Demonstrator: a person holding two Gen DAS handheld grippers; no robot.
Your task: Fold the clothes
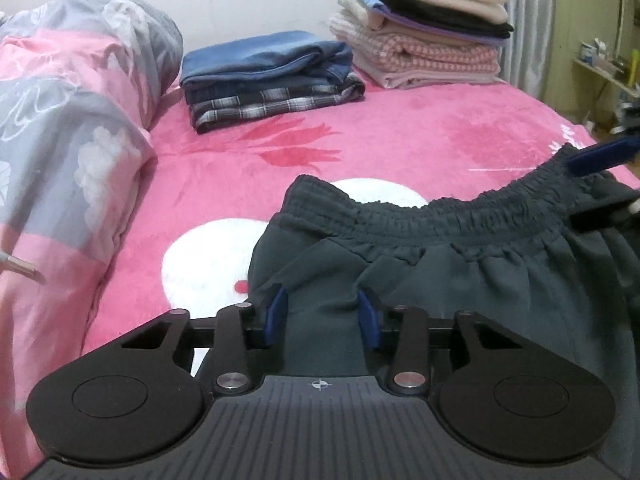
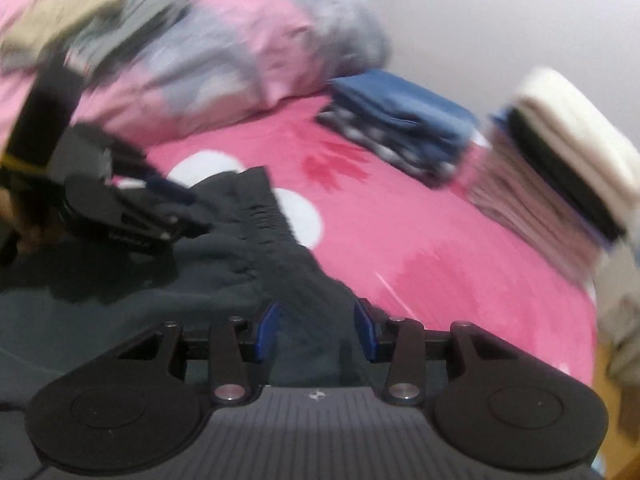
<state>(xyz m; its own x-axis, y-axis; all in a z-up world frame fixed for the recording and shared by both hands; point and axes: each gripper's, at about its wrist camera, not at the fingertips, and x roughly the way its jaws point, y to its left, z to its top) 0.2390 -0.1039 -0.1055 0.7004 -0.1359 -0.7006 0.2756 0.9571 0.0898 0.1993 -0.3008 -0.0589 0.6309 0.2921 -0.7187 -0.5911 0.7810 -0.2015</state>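
Dark grey trousers (image 1: 460, 280) with a gathered elastic waistband (image 1: 440, 216) lie partly lifted over the pink blanket (image 1: 400, 136). In the left wrist view my left gripper (image 1: 322, 308) has its blue pads (image 1: 276, 312) pressed into a bunch of the trouser fabric just below the waistband. At the far right, my right gripper (image 1: 592, 160) pinches the waistband's other end and holds it up. The blurred right wrist view shows my right gripper (image 2: 316, 320) with dark cloth (image 2: 224, 264) between its pads, and my left gripper (image 2: 180, 204) on the cloth at the left.
At the back of the bed are a folded pile of jeans and plaid (image 1: 272, 76) and a taller pile of cream, black and pink-check clothes (image 1: 420, 28). A rumpled pink and grey duvet (image 1: 72, 120) fills the left side. A cluttered shelf (image 1: 608, 68) stands at the right.
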